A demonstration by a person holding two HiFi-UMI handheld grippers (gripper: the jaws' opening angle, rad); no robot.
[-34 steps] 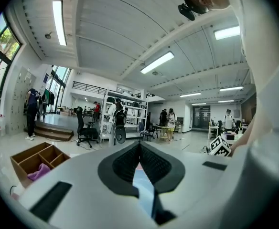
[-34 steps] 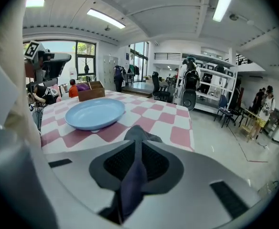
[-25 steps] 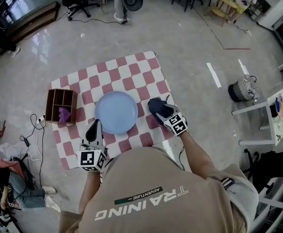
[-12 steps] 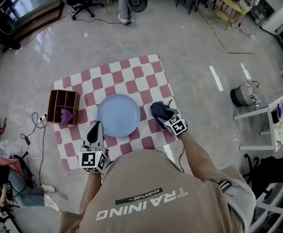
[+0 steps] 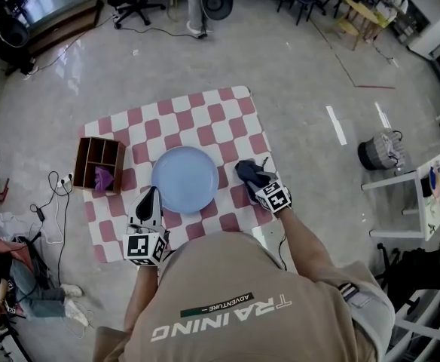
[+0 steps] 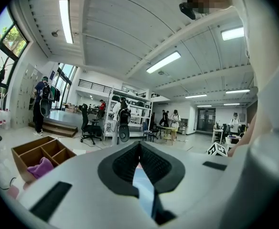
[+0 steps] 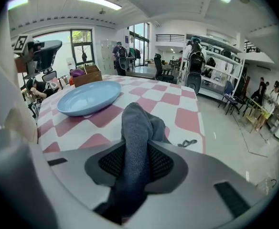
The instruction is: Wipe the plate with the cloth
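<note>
A light blue plate (image 5: 184, 179) lies on the red-and-white checked mat (image 5: 205, 119). Right of it sits a dark grey cloth (image 5: 250, 173). My right gripper (image 5: 256, 182) points down at the cloth. In the right gripper view the cloth (image 7: 137, 123) stands up between the pads of the right gripper (image 7: 136, 149), whose jaws have just been closing and now press on it. The plate (image 7: 89, 98) lies ahead to the left. My left gripper (image 5: 148, 200) rests just outside the plate's near left rim, its tips together and nothing in it; in its own view the left gripper (image 6: 139, 146) shows a sliver of plate (image 6: 143, 187).
A wooden compartment box (image 5: 97, 164) with a purple cloth (image 5: 102, 178) in it stands at the mat's left edge. A small dark scrap (image 7: 187, 142) lies on the mat near the grey cloth. Cables (image 5: 54, 194) trail on the floor at left; a bucket (image 5: 378, 151) stands at right.
The right gripper has sunk slightly over the grey cloth. The plate, box and left gripper have stayed put.
</note>
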